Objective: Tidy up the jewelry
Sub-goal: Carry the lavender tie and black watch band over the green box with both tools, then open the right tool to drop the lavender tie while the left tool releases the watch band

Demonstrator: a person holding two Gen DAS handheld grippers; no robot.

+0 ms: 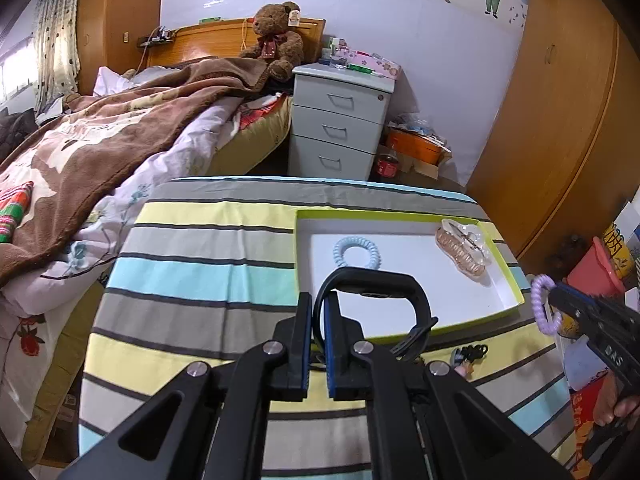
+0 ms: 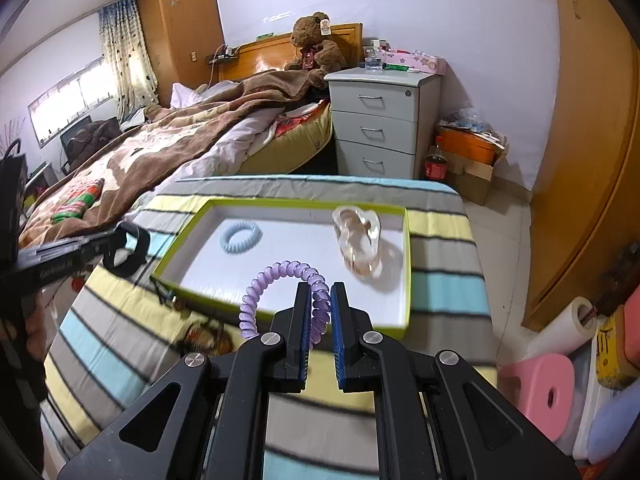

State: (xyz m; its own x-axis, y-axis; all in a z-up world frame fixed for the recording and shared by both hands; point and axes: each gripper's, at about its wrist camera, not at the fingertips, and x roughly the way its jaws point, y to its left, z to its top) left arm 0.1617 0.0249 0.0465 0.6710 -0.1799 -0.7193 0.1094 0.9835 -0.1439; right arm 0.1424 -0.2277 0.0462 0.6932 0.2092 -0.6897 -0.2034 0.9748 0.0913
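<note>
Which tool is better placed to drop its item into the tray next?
Probably right. The right tool holds the purple coil hair tie just before the tray near edge. The left tool, gripping the black band, also sits close.

Bright daylight, fisheye-warped, slightly blurred

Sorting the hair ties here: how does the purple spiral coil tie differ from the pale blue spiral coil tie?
The purple spiral coil tie is pinched in the shut right gripper and held up, stretched into an arch; the pale blue spiral coil tie lies flat and round inside the green-edged white tray, touched by nothing. The purple one looks glossy and translucent, the blue one matte. Both are spiral coil loops.
</note>
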